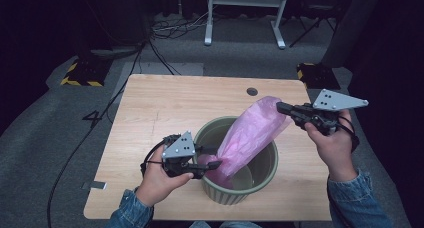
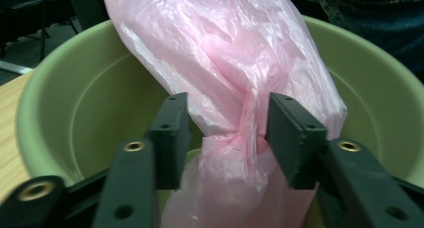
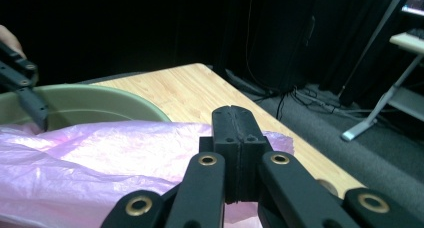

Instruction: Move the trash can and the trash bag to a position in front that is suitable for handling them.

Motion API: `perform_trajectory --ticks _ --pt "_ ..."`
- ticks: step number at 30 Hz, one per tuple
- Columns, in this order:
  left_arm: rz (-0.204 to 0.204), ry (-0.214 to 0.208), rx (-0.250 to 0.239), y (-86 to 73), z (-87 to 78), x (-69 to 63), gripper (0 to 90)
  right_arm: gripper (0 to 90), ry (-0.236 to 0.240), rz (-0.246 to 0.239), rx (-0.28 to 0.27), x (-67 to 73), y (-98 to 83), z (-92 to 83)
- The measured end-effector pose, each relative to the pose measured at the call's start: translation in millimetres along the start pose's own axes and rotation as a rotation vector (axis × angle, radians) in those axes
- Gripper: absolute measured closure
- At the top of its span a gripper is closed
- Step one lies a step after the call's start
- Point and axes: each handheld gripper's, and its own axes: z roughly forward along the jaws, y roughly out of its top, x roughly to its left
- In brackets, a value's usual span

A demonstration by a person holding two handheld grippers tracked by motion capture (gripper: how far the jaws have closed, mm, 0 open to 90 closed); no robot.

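Left gripper (image 1: 212,164) sits at the near-left rim of the green bin (image 1: 267,175), jaws parted around the bunched neck of the pink plastic bag (image 1: 247,135); in the left gripper view the bag (image 2: 225,88) passes between the pads, the right pad is at the film, the left pad shows a small gap, so it is not clamped. The bin (image 2: 60,113) stands on the near half of the tabletop (image 1: 165,105), and the bag's lower end hangs inside it while the rest slants up and out over the far-right rim. Right gripper (image 1: 282,107) is held above the tabletop right of the bin, jaws pressed fully together on the bag's upper edge; the right gripper view shows the closed jaws with the pink film (image 3: 100,158) spreading out from beneath them, and the bin rim (image 3: 100,95) beyond. Further back, a round grommet (image 1: 252,91) near the tabletop's far edge, then grey carpet, cables and a white frame (image 1: 245,13).
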Motion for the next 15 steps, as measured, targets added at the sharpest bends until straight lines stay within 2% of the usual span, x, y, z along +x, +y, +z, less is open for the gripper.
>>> perform_trajectory --ticks 3,7,15 --pt "0.011 0.022 -0.018 7.3 -6.7 -0.6 41.0 90.0 0.005 -0.014 -0.021 4.8 4.0 -2.5" --pt "0.027 0.031 -0.034 20.1 -9.9 -1.1 41.5 90.0 0.041 -0.03 -0.04 16.2 10.9 -0.8" --pt "0.062 0.014 -0.048 41.4 3.9 -3.0 39.6 90.0 0.146 -0.062 -0.067 45.3 21.4 16.7"
